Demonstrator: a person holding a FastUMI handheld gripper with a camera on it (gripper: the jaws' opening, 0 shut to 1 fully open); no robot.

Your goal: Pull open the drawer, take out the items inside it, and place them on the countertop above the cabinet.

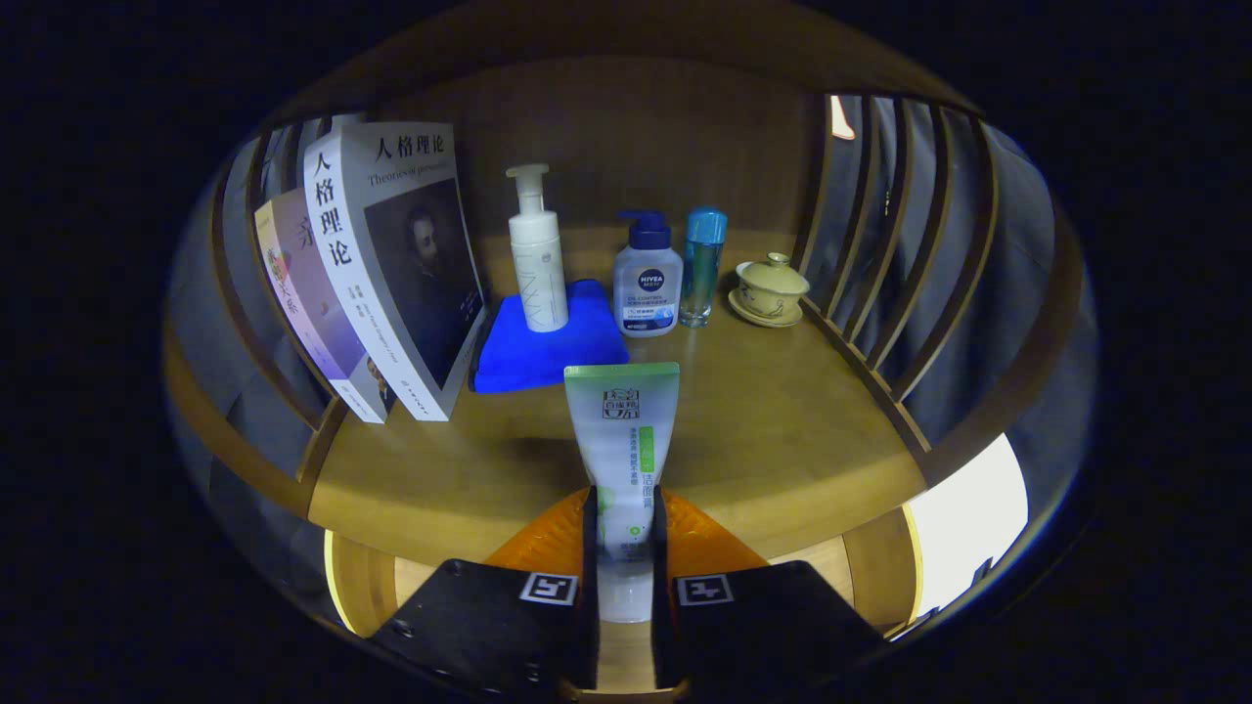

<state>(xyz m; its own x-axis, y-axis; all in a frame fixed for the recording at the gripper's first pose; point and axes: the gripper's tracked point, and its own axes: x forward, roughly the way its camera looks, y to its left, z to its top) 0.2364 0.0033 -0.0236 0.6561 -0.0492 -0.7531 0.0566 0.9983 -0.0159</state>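
Gripper view looks along the tongs, which are clenched on a white-and-green tube; both fingers press its lower end, and its flat crimped end points away toward the middle of the frame. The tube hangs over the front part of the wooden bench, apparently not yet resting on it, though the gap is hard to judge. Beyond it, in the centre, a blue cloth lies with a white pump bottle standing on it; just right of that stand a blue-capped lotion bottle, a slim blue bottle and a lidded tea cup on its saucer. At upper left, books lean against the slatted side. My judgement is that the tube came from the drawer and is about to be set down. The risks: pushed too far forward, its tip could snag the cloth and topple the pump bottle; released while tilted or too high, it could roll or slide off the bench's front edge.
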